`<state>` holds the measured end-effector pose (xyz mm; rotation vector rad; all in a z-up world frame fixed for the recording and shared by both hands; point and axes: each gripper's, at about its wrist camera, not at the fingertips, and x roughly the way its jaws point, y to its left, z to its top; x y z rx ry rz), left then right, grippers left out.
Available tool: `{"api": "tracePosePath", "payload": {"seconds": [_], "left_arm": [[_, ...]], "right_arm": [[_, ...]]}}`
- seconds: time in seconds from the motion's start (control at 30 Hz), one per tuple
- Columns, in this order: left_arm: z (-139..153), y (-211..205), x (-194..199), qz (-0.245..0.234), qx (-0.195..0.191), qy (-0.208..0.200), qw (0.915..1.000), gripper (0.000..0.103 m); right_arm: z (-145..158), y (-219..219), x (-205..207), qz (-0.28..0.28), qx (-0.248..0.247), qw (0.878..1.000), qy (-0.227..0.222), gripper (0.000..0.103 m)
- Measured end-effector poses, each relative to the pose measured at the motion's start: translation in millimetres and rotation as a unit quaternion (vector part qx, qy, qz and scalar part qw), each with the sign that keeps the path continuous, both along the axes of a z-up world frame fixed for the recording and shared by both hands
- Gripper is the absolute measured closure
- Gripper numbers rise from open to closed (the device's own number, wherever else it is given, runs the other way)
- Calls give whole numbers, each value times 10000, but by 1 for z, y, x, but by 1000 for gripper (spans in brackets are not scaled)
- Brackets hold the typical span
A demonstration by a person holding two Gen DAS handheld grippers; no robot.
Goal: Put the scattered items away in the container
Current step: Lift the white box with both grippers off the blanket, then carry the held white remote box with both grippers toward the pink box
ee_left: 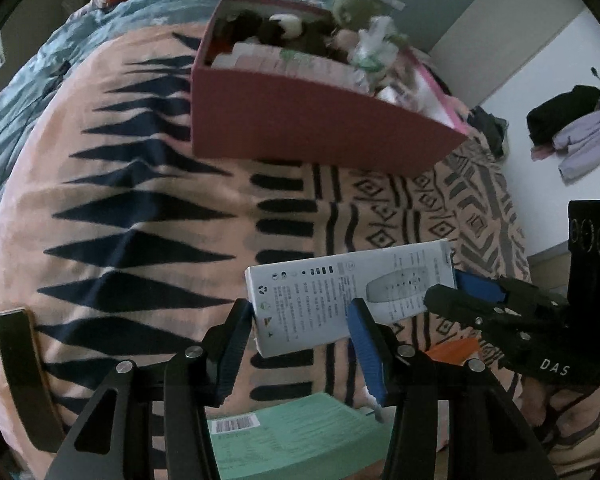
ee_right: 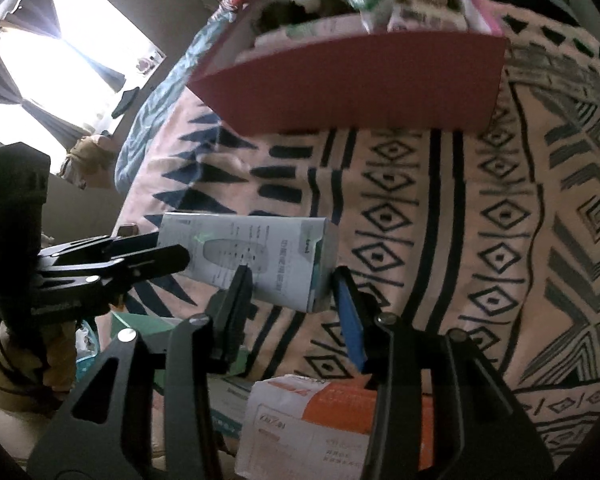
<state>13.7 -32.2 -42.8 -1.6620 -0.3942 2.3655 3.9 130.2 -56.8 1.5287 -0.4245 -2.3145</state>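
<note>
With the white carton [ee_left: 350, 300] clamped at one end by the left gripper [ee_left: 300, 344] and at the other by the right gripper [ee_right: 288, 304] (2 grips, mid-frame, off the patterned blanket [ee_left: 140, 200]), it should be carried level to the red container [ee_left: 320, 128] at upper centre and released only once over its already crowded opening.

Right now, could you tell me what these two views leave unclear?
- Pink box contents: blurred in both views, front wall hides the lower items.
- Green booklet: left wrist view, cut by the left hand-held gripper.
- Orange-and-white packet: right wrist view, print too blurred, partly behind the right hand-held gripper.
</note>
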Motion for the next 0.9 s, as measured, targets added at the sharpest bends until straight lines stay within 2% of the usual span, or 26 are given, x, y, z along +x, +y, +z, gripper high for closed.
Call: {"api": "tracePosePath", "payload": {"seconds": [0.27, 0.9], "left_arm": [[17, 4, 1, -6, 66, 202, 9998, 53], [51, 5, 0, 6, 31, 726, 9974, 53]], "right_arm": [[25, 3, 6, -36, 100, 9994, 327, 58], [58, 0, 9, -66, 296, 9968, 737, 58]]}}
